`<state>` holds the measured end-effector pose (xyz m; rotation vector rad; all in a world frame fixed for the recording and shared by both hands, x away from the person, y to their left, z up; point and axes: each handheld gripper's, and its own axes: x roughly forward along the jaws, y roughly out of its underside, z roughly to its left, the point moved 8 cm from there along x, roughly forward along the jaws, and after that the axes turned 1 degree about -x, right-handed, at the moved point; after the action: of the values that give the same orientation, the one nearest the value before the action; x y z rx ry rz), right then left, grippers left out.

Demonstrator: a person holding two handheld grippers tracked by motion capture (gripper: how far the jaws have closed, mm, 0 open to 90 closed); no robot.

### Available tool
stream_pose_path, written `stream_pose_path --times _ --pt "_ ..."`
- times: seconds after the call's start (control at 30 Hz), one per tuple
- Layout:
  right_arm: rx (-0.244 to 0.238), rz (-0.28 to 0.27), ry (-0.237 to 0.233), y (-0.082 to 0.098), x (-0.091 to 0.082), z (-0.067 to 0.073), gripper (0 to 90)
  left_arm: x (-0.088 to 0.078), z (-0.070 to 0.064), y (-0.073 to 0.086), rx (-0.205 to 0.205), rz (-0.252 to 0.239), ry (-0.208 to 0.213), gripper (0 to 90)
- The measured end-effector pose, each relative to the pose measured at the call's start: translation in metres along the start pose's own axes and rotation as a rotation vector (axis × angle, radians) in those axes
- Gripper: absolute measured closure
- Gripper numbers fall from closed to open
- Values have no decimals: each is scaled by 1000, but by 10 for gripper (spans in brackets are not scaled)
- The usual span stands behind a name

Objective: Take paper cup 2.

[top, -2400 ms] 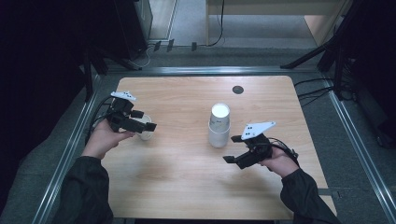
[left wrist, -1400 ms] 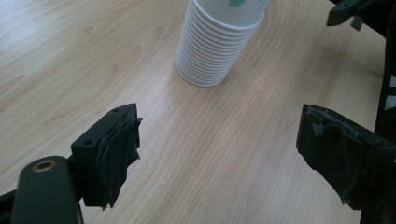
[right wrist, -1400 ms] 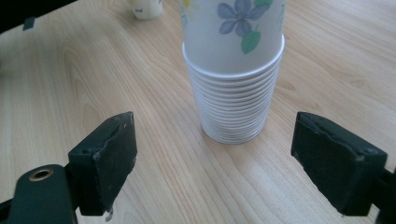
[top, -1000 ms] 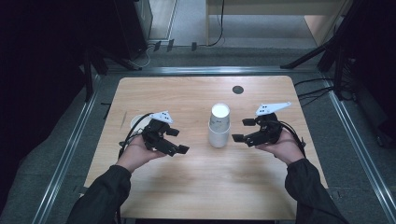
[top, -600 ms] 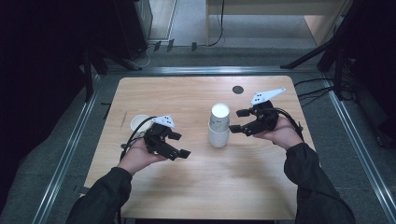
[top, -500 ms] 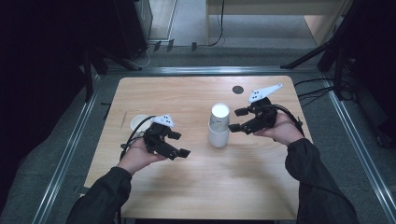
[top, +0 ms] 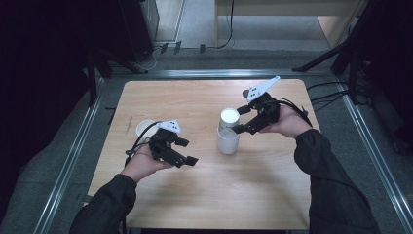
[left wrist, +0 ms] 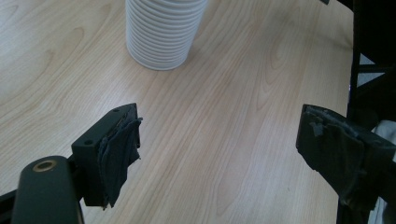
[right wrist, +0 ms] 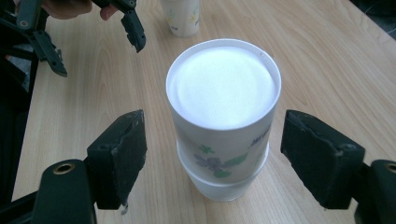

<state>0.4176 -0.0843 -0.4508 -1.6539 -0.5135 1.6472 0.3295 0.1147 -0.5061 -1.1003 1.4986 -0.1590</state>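
- The stack of white cups (top: 228,132) stands upside down near the middle of the wooden worktop (top: 204,195), its flat base (right wrist: 223,86) facing up; the top cup carries a green and purple flower print
- The right hand-held gripper (top: 242,119) sits just beside the top of the stack on its right side; a second ago it was lower and farther to the right, level with the stack's lower part and clear of it
- In the right gripper view the top cup stands between the two black pads (right wrist: 122,154), a gap showing on each side, so the pads do not press on it
- The right jaws have just been opening again a little after narrowing from their widest, with the cup between them and not gripped
- The left hand-held gripper (top: 187,153) is held above the worktop well to the left of the stack, in the same spot as a second ago; its jaws are spread with nothing but bare wood between them
- A single white cup (top: 144,128) stands upright behind the left hand, near the worktop's left edge; it seems to carry the same print, though it is small and partly hidden
- 2.4 seconds ago the left hand-held gripper was over by that single cup, and it now sits nearer the person and nearer the middle
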Motion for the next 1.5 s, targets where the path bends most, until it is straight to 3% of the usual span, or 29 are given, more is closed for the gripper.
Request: stream_pose_path --times 0.3,0.5,0.67,0.87,1.5 --pt "-1 73 -7 -7 15 -4 225 0 0 1 6 3 -4 137" --pt "-13 162 -6 -13 24 -3 234 0 -1 2 13 8 -4 137" --pt "-36 230 6 -17 28 -5 247 -1 1 3 16 18 -11 137" --pt "-67 275 12 -20 31 -7 280 -2 1 3 19 13 -10 137" --pt "-73 284 28 -27 23 -4 312 0 -2 3 31 24 -6 137"
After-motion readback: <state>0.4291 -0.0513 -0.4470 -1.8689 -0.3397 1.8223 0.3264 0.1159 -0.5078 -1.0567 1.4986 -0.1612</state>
